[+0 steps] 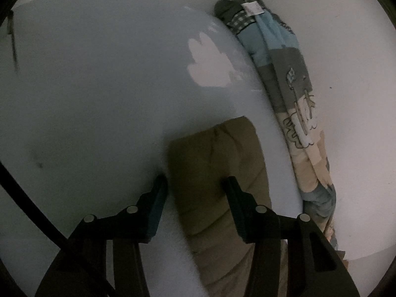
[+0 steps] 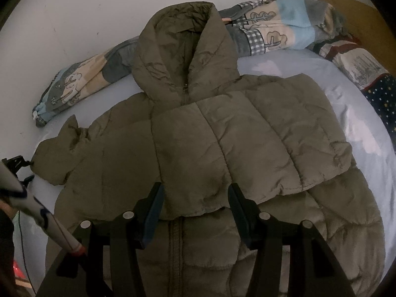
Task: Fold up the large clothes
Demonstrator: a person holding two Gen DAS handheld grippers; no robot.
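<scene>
Both pairs of jaws parted, nothing gripped. Left gripper (image 1: 195,185) spread wide over the end of a puffy sleeve of the olive-green quilted hooded puffer jacket (image 1: 217,173), one black finger (image 1: 158,198) out over the sheet beside the sleeve, the other over the padded cloth; contact with the fabric not clear from this view. Right gripper (image 2: 195,193) released likewise, poised above the middle of that same jacket (image 2: 222,136), fingertips astride the lower edge of a folded-up panel, zipper track (image 2: 174,242) running down just below. Jacket spread flat on the pale blue bedsheet (image 2: 334,81) printed with white cloud shapes, hood (image 2: 180,49) pointing toward the white wall (image 2: 74,7), one sleeve (image 2: 57,158) bunched at the left edge of the right wrist view near the left gripper's black tip. Rolled patchwork quilt in blue, grey, beige and gingham with drawn trees and clouds (image 2: 267,32) lying along the wall behind the hood; seen in the left wrist view too (image 1: 292,86), carrying a small white sewn-in label (image 1: 252,8), print too blurred to read. Second bedding piece, navy with small stars and a red-edged panel (image 2: 371,84), at the far right of the bed. No legible brand or writing anywhere on the jacket.
</scene>
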